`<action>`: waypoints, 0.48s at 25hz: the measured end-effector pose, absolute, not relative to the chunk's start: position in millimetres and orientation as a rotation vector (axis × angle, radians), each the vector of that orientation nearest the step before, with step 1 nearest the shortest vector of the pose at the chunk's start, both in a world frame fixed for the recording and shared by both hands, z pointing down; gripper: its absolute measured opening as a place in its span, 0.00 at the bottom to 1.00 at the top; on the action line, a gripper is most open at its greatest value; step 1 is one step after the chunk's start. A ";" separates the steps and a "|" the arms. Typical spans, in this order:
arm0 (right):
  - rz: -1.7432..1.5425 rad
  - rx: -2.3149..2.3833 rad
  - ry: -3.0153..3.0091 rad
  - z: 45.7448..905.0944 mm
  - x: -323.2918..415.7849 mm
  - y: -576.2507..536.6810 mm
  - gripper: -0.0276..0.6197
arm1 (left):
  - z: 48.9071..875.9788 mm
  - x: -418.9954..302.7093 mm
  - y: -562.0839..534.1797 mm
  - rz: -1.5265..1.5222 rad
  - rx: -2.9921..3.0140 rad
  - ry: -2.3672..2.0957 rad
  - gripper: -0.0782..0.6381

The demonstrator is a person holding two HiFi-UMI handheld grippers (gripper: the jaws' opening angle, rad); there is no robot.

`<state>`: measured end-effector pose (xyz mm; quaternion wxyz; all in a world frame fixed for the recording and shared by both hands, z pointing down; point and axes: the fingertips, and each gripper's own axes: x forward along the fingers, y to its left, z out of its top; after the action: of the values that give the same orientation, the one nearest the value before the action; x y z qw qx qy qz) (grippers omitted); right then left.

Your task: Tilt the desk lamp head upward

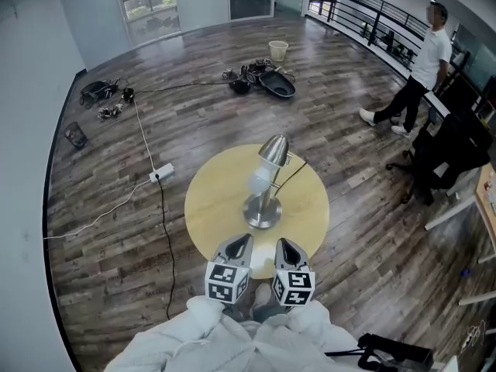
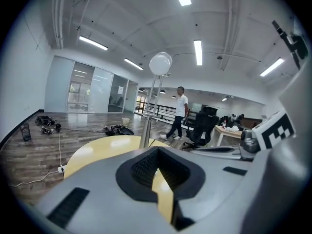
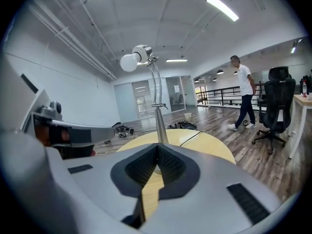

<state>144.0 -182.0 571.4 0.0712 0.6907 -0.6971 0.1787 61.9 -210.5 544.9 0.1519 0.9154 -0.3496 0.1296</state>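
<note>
A silver desk lamp stands on a round yellow table (image 1: 213, 200), its round base (image 1: 262, 211) near the table's middle. Its cone head (image 1: 273, 150) tilts down towards me, with the white bulb (image 1: 260, 181) showing. Both grippers hover side by side over the table's near edge, apart from the lamp: the left gripper (image 1: 236, 246) and the right gripper (image 1: 288, 250), both shut and empty. The left gripper view has the lamp head (image 2: 160, 63) high on its thin stem (image 2: 146, 126), beyond the left gripper (image 2: 157, 152). From the right gripper (image 3: 157, 150), the lamp head (image 3: 136, 58) points left.
A thin cord (image 1: 291, 174) runs from the lamp across the table to the right. A person (image 1: 418, 68) walks at the back right, near a black office chair (image 1: 449, 157). A power strip (image 1: 161, 173) with cables lies on the wood floor to the left, and a pile of gear (image 1: 260, 76) lies behind.
</note>
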 end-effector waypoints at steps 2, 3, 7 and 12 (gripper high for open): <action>0.531 2.099 -2.091 567.4 130.9 -169.2 0.06 | 543.1 50.8 -197.9 0.373 2.635 -0.995 0.11; 0.531 2.110 -2.087 566.1 124.1 -161.8 0.06 | 543.2 44.5 -191.1 0.376 2.636 -0.990 0.11; 0.537 2.149 -2.058 562.7 101.6 -127.5 0.06 | 544.3 21.9 -163.3 0.391 2.632 -0.978 0.11; 0.516 2.171 -2.041 552.5 84.7 -97.6 0.06 | 536.9 6.6 -137.1 0.365 2.637 -0.973 0.11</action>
<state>84.7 -97.6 552.5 0.0587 0.7165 -0.6739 0.1703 6.6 -137.1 536.9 0.1532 0.9194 -0.3392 0.1271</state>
